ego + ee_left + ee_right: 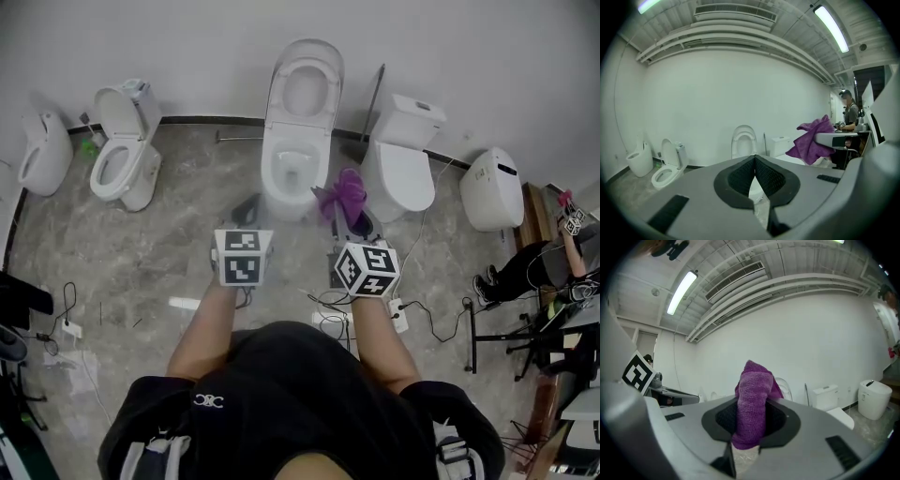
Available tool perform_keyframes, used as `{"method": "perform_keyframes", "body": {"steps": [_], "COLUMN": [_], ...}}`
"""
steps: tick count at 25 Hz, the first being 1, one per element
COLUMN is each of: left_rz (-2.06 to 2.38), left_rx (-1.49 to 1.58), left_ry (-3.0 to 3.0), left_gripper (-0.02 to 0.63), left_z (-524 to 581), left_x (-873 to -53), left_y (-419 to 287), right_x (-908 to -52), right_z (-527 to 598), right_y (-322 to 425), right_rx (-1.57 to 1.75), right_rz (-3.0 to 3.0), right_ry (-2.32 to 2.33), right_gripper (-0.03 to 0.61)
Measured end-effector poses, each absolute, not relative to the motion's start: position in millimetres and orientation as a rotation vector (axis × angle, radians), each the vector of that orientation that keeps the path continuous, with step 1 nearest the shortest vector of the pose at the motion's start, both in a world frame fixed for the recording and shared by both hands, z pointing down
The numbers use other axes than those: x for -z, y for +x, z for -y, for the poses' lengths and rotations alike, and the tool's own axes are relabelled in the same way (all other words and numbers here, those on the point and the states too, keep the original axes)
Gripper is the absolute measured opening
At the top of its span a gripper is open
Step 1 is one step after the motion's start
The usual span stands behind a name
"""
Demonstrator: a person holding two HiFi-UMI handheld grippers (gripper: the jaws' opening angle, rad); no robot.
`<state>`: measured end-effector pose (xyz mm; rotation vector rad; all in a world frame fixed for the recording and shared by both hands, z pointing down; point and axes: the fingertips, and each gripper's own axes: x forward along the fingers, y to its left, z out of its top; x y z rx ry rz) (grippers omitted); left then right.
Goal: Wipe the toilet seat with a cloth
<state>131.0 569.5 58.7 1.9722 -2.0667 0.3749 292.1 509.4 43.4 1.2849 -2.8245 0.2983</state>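
Gripping a purple cloth (752,394) in the right gripper (749,425): jaws clamped on a bunched fold, the rest standing up and flopping forward past the tips. Held in the air just short of the middle toilet (298,141), not yet touching it.

Soft, light and limp by the look of it. Sure to drape and crumple on contact, and unlikely to slide out of the ribbed pads. Best kept pinched at the bunch as now, leaving the loose flap in front to press flat and drag along the rim. Nothing fragile here, only a risk of rubbing with hard jaw tips instead of fabric if pushed in too far.

Left gripper (754,180): jaws together, nothing between them, aimed at the same toilet and riding beside the right one.

Middle toilet open, lid (305,84) tipped back against the wall, bowl (295,173) exposed. Hard to tell from the head view whether the seat ring lies down on the rim or stands raised with the lid. Nothing visible inside the bowl beyond its pale bottom. To the right, a neighbouring toilet (403,173) with its lid shut; to the left, another (117,164) with its lid up and its bowl likewise bare.
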Motion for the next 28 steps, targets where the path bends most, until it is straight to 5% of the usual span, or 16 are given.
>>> {"method": "perform_keyframes", "body": {"steps": [28], "left_rz": [1.98], "left_rx": [-0.404], "left_ry": [2.015], "left_gripper": [0.005], "left_z": [-501.0], "left_x": [-93.7], "left_y": [66.2], "right_x": [-77.1], "right_z": [-446.2], "right_y": [227.5], "right_rx": [-0.329], "right_rz": [2.787], "right_ry": [1.355], "right_gripper": [0.097]}}
